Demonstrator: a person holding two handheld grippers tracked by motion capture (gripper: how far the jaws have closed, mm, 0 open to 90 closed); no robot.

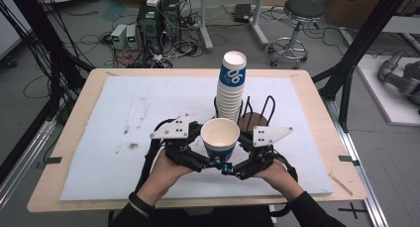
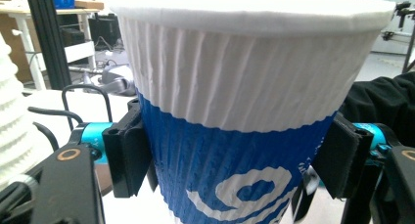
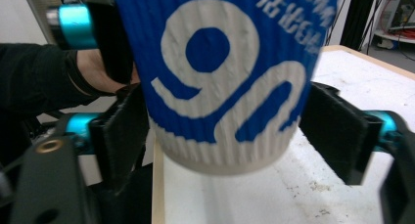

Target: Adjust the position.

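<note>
Above the near part of the white mat (image 1: 148, 108), I hold one paper cup (image 1: 220, 136) upright between my two grippers. My left gripper (image 1: 198, 155) is clamped on the cup: in the left gripper view both black pads press the blue band on the two sides. My right gripper (image 1: 245, 157) has its jaws around the lower part of the same cup; in the right gripper view the left pad (image 3: 122, 131) touches the wall, but the other pad stands a little apart from it. Just behind the cup, a tall stack of cups (image 1: 232, 83) stands in a black wire holder (image 1: 267, 105).
</note>
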